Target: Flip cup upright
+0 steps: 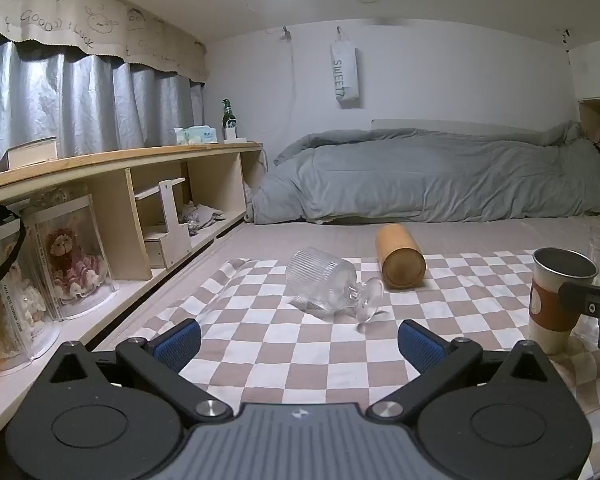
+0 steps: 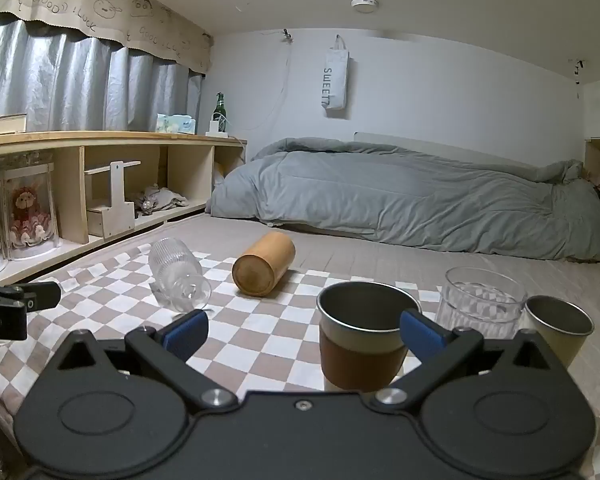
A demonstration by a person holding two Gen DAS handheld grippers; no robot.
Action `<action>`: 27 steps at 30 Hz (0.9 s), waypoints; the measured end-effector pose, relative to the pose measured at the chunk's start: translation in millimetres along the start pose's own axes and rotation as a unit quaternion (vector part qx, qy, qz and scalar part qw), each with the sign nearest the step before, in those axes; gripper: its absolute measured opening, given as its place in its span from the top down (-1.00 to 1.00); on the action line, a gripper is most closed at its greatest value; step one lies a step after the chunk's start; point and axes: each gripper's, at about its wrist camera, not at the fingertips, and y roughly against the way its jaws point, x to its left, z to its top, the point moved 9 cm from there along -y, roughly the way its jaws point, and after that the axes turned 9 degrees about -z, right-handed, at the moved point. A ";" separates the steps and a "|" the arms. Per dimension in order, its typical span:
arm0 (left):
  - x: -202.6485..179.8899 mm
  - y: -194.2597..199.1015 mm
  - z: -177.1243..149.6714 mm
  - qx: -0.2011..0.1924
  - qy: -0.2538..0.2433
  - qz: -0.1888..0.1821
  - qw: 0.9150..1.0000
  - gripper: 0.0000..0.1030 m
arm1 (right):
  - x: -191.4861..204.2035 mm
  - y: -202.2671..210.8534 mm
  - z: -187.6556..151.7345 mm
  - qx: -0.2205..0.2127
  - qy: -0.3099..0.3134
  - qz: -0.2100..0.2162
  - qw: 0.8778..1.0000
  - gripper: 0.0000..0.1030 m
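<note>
A ribbed clear glass cup point(image 1: 324, 286) lies on its side on the checkered cloth point(image 1: 268, 364), just ahead of my open, empty left gripper point(image 1: 298, 344). It also shows in the right wrist view point(image 2: 178, 278) at the left. A wooden cup point(image 1: 400, 256) lies on its side behind it, also seen in the right wrist view point(image 2: 264, 264). A metal cup with a brown sleeve point(image 2: 364, 344) stands upright between the fingers of my open right gripper point(image 2: 304, 332), nearer the right finger. It stands at the right in the left wrist view point(image 1: 556, 300).
A clear glass tumbler point(image 2: 480, 300) and a second metal cup point(image 2: 560, 328) stand upright at the right. A grey duvet point(image 1: 440, 176) lies behind. A wooden shelf unit point(image 1: 120, 184) runs along the left.
</note>
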 end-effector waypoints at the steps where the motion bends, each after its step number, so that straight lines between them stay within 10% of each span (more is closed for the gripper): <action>1: 0.1 0.0 0.0 0.000 0.000 0.000 1.000 -1.00 | -0.1 -0.1 -0.1 0.001 0.000 0.000 1.000 -1.00; 27: 0.1 0.0 -0.1 0.000 -0.001 0.002 1.000 -1.00 | -0.3 -0.1 0.3 0.004 0.001 0.000 1.000 -1.00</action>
